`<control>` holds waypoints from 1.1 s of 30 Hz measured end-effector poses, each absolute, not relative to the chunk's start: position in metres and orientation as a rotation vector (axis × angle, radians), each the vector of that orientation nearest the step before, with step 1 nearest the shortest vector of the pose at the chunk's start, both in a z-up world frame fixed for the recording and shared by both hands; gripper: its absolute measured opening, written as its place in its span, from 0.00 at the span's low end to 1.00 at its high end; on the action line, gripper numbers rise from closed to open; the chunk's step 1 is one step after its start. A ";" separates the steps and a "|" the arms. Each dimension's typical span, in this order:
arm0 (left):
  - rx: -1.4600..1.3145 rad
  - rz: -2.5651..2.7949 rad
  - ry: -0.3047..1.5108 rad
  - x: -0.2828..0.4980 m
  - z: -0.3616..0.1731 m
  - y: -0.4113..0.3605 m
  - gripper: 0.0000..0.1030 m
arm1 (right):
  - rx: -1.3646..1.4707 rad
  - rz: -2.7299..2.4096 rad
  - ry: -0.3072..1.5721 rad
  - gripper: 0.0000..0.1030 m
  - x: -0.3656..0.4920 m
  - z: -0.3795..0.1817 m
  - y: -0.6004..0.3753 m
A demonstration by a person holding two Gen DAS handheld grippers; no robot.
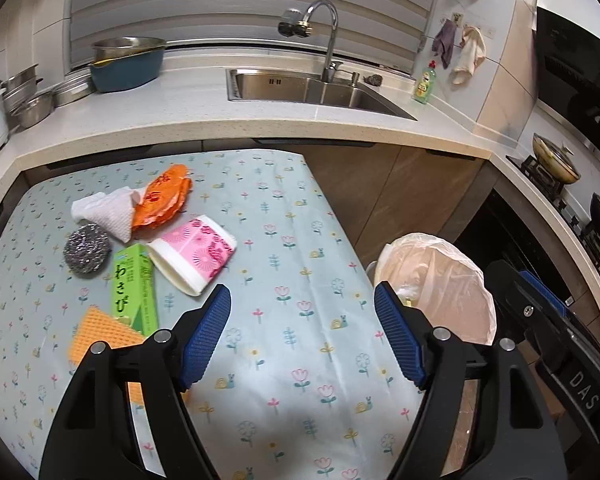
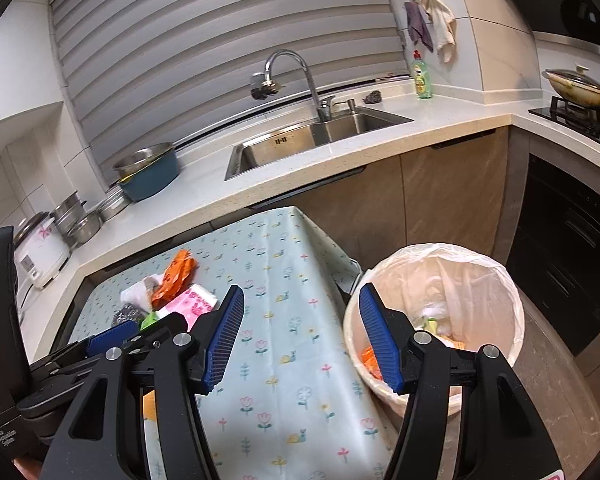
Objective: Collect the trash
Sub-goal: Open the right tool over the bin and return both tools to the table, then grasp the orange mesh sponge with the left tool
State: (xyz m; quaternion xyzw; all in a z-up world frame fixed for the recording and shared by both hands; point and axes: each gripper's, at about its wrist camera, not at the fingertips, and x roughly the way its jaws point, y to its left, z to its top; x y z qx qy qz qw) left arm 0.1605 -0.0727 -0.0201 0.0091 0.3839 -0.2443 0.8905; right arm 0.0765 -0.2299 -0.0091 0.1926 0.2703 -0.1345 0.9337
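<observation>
The trash lies in a heap on the table [image 1: 284, 240], on the side away from the bin [image 2: 436, 320]: an orange wrapper [image 1: 164, 196], a white tissue [image 1: 108, 210], a steel scourer [image 1: 86, 250], a green box [image 1: 134, 288], a pink cup [image 1: 194, 252] on its side and an orange sponge [image 1: 100, 336]. More scraps already sit in the bin's plastic liner. The left gripper [image 1: 302, 332] tilts down over bare cloth between heap and bin, jaws spread and empty. The right gripper [image 2: 302, 336] hangs over the table edge nearest the bin, jaws also apart, holding nothing. The table wears a pale floral cloth. Beyond the bin runs a counter [image 1: 220, 120] with a sink [image 1: 312, 88], faucet [image 1: 320, 28], stacked pots and a stove.
</observation>
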 end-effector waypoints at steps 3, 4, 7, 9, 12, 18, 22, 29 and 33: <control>0.006 -0.490 0.797 0.160 -0.019 -0.059 0.69 | 0.384 -0.257 0.556 0.57 0.078 -0.008 -0.217; 0.001 -0.482 0.797 0.161 -0.019 -0.053 0.69 | 0.381 -0.251 0.557 0.57 0.079 -0.007 -0.213; -0.010 -0.462 0.796 0.161 -0.018 -0.040 0.72 | 0.370 -0.235 0.560 0.57 0.080 -0.006 -0.199; -0.021 -0.449 0.794 0.161 -0.017 -0.030 0.72 | 0.364 -0.224 0.561 0.57 0.082 -0.005 -0.191; -0.037 -0.435 0.794 0.162 -0.018 -0.015 0.72 | 0.352 -0.207 0.563 0.57 0.083 -0.004 -0.179; -0.059 -0.404 0.791 0.161 -0.017 0.009 0.73 | 0.333 -0.177 0.566 0.57 0.087 -0.001 -0.156; -0.079 -0.372 0.799 0.162 -0.020 0.029 0.75 | 0.323 -0.158 0.573 0.57 0.090 -0.001 -0.142; -0.127 -0.308 0.842 0.169 -0.036 0.071 0.76 | 0.310 -0.118 0.603 0.57 0.098 -0.009 -0.116; -0.118 -0.270 0.858 0.172 -0.046 0.090 0.76 | 0.308 -0.088 0.636 0.57 0.104 -0.021 -0.099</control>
